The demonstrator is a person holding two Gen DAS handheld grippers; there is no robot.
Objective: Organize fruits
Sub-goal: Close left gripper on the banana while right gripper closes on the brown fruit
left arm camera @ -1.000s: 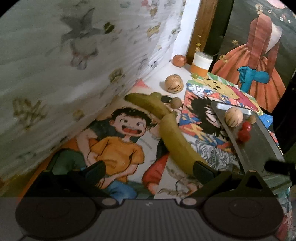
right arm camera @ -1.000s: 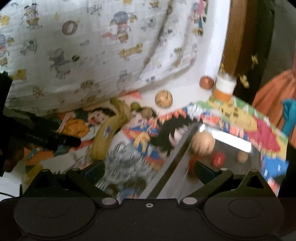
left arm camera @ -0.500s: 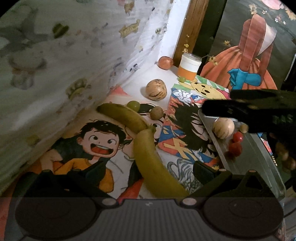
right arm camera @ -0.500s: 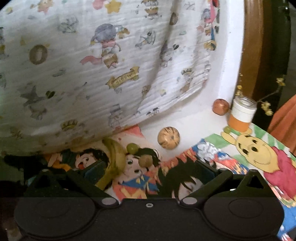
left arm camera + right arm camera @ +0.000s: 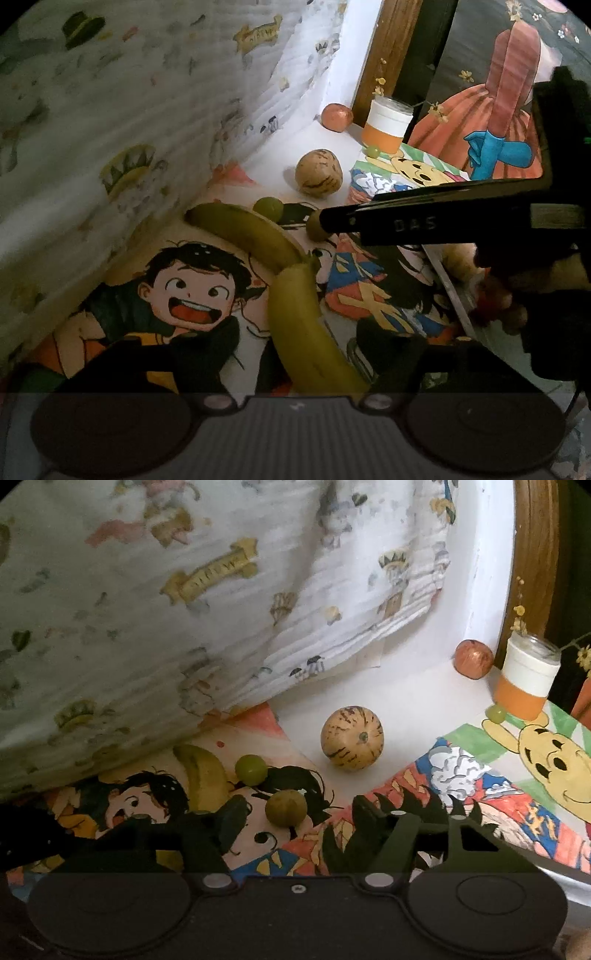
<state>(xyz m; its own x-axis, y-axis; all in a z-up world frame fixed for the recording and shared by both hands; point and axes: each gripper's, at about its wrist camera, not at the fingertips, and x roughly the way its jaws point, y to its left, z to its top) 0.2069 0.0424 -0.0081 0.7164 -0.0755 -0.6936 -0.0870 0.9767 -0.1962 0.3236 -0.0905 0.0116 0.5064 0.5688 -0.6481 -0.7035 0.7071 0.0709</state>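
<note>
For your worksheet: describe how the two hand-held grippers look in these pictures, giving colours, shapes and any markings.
Both are black. The left hand-held gripper has a ribbed grey body with two round discs and silvery pivot screws. The right hand-held gripper has triangular finger brackets over matching discs; seen from the left wrist camera, its long flat finger carries embossed letters.

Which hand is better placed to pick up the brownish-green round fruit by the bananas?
Right. The right tongs are closing with the brownish-green fruit between their tips; the left tongs straddle a banana instead.
</note>
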